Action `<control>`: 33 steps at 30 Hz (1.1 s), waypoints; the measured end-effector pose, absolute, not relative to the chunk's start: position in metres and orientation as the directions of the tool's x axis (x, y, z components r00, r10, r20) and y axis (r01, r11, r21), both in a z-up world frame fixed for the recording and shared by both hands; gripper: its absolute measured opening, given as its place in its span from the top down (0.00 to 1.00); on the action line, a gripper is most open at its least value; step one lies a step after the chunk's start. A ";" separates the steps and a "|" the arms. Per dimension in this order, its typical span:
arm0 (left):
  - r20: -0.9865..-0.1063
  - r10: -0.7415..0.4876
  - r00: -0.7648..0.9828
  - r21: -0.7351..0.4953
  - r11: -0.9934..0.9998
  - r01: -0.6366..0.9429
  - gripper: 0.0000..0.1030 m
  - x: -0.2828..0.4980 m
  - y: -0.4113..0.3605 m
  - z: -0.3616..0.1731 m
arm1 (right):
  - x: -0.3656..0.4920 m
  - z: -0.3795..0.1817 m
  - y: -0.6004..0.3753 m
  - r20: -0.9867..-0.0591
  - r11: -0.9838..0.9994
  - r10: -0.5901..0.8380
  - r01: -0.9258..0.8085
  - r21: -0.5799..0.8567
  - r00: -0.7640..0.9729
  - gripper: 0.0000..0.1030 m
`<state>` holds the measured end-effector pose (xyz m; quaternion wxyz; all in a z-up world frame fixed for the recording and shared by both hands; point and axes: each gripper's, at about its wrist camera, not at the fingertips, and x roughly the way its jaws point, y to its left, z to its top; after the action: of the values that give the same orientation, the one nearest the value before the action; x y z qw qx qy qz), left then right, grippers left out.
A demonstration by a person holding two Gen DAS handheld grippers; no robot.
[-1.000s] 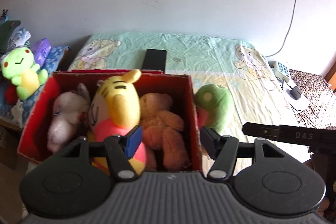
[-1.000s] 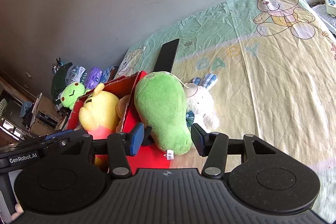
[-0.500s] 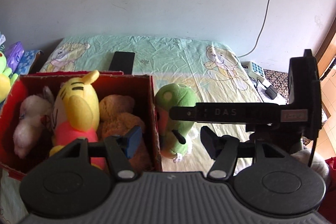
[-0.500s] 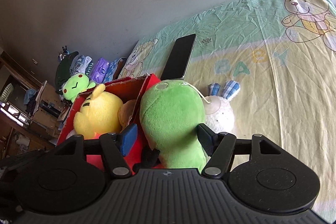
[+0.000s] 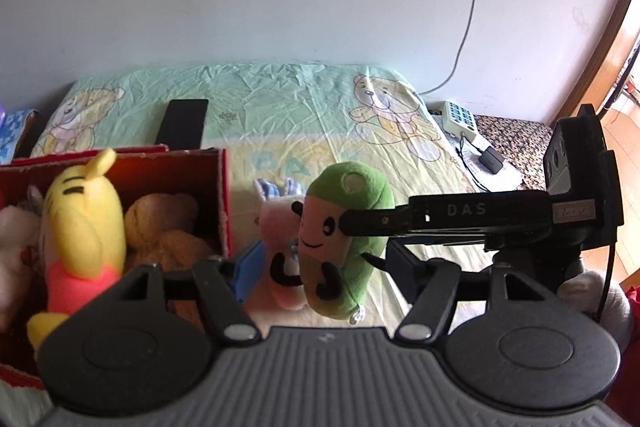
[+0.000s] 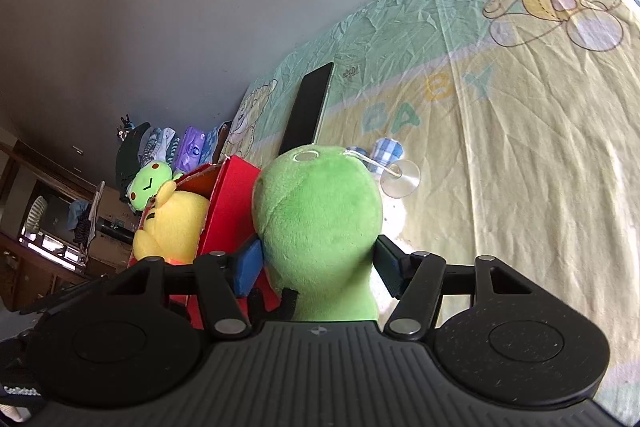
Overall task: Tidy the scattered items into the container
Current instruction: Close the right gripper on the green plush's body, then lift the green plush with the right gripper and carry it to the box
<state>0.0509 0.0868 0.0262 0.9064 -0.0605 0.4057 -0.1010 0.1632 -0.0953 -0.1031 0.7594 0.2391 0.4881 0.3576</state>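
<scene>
The green plush toy with a pale smiling face and black limbs (image 5: 344, 243) stands upright on the bedsheet just outside the right wall of the red cardboard box (image 5: 225, 195), with a small white-and-pink plush with blue checked ears (image 5: 280, 215) tucked against it on the box side. In the right wrist view the right gripper (image 6: 318, 265) has its two pads set against the toy's sides at about mid-body, so it reads as clasped on the toy — though whether the squeeze is firm cannot be told from here. The left gripper (image 5: 320, 267) hangs in front of both toys with its jaws spread and nothing between them.

To do this step well, I would judge that the grip should bite the stuffed body rather than loose fur, since soft plush can slide out once lifted. The lift should go straight up until the toy's feet clear the box wall, then across to the left. The box already holds a yellow bear plush in a pink shirt (image 5: 80, 227) and a tan brown plush (image 5: 168, 231), so space is tight — the best gap looks to be above the brown one. The clear suction cup on a string (image 6: 400, 177) trailing from the toy's head could snag on the box edge or drag the small plush along.
</scene>
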 end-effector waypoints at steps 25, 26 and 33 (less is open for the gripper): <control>-0.833 -0.418 0.363 -0.280 0.884 0.375 0.32 0.095 -0.030 -0.083 | 0.130 -0.146 -0.182 -0.644 0.695 0.690 -0.054 0.717 0.329 0.27; -0.831 -0.417 0.368 -0.273 0.883 0.382 0.33 0.093 -0.032 -0.081 | 0.131 -0.149 -0.181 -0.649 0.696 0.689 -0.046 0.716 0.323 0.28; -0.815 -0.430 0.389 -0.285 0.881 0.377 0.40 0.085 -0.029 -0.069 | 0.128 -0.141 -0.182 -0.642 0.696 0.685 -0.051 0.716 0.344 0.35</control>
<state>0.0846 -0.0292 -0.0688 0.8329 -0.0267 0.4969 -0.2424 0.1278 -0.1818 -0.1408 0.7606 0.3054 0.5193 0.2419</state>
